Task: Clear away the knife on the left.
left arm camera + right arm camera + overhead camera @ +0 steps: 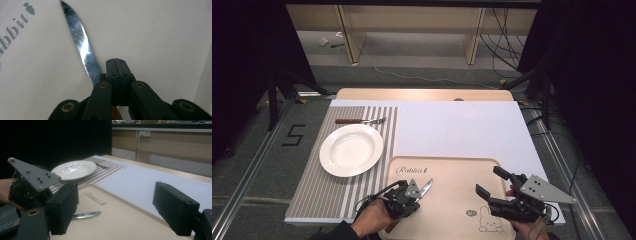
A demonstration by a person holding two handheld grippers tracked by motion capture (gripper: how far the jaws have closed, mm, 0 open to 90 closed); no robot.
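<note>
Knife (81, 42) clamped at handle in left gripper (412, 192) jaws, blade pointing up-right over tray (452, 172); right gripper (492, 185) jaws apart.

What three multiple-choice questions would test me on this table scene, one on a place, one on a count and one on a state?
1. Where does the fork lie?
A. on the striped mat, beyond the plate
B. on the tray
C. on the plate

2. How many plates are on the table?
A. three
B. one
C. two

3. How does the left gripper stand?
A. wide open over the plate
B. open beside the fork
C. shut on the knife

Answers:
1 A, it lies on the stripes past the plate's far rim.
2 B, a single white plate shows.
3 C, the jaws meet at the knife's handle end over the tray.
</note>
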